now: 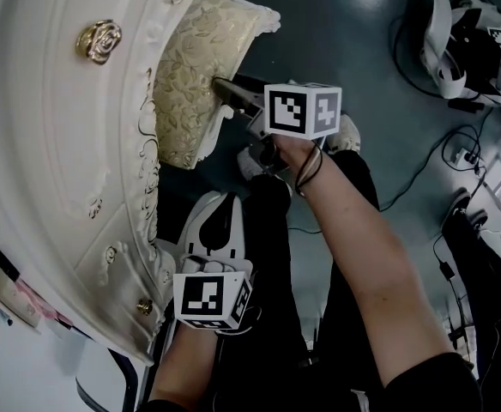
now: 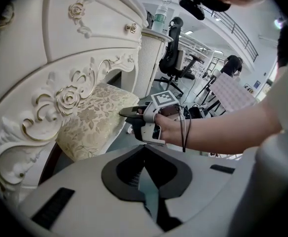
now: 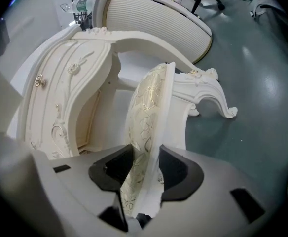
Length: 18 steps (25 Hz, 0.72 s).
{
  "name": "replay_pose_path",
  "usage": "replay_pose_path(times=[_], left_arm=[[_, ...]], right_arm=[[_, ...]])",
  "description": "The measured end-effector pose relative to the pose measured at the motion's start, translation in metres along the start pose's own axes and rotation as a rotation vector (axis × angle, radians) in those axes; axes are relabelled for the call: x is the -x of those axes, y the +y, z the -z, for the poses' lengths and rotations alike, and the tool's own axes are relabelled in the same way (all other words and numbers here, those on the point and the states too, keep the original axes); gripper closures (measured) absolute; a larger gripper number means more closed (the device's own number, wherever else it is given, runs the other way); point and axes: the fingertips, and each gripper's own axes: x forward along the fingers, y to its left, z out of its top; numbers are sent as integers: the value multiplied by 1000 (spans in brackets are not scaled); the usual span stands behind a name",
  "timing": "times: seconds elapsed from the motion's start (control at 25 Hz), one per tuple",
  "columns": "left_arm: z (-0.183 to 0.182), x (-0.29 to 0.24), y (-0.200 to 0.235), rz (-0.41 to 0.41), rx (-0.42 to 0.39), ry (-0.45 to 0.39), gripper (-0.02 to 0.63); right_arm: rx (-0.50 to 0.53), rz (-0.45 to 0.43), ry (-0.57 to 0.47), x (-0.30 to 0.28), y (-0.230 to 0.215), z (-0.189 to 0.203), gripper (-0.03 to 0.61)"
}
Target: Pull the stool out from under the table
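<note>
The stool (image 1: 190, 84) has a gold floral cushion and a carved white frame, and it stands partly under the ornate white dressing table (image 1: 53, 144). My right gripper (image 1: 220, 88) reaches to the stool's near edge. In the right gripper view the stool's (image 3: 154, 107) seat edge runs between the jaws, and the right gripper (image 3: 143, 164) is shut on it, one pad on the fabric and the other on the white frame. My left gripper (image 1: 212, 209) hangs lower by the table's front, shut and empty. The left gripper view shows the left gripper (image 2: 145, 149), the stool (image 2: 92, 122) and the right gripper (image 2: 129, 113).
The table's carved front with gold knobs (image 1: 98, 39) fills the left. Cables and a power strip (image 1: 461, 157) lie on the dark floor at right, with white equipment (image 1: 465, 41) beyond. The person's black-trousered legs (image 1: 268, 264) stand below the grippers. An office chair (image 2: 171, 48) stands behind.
</note>
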Motion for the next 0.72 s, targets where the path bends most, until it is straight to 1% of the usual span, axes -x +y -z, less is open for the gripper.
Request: replay_pose_path(times=[0.2,0.36,0.48,0.72], left_arm=[[7,-3,-19,12,14,1,607],[7,-4,-38,28,4,3,607],[5,-8,-49,42,-8,6,607],[-7,-14,-72,57,-26,3,607]], right_arm=[[7,7,37,44,-17,-10,402],[12,0,62,76,-30,-15,402],[40,8,64,99,-38,-24,402],[25,29,59,145,-56,-35,402]])
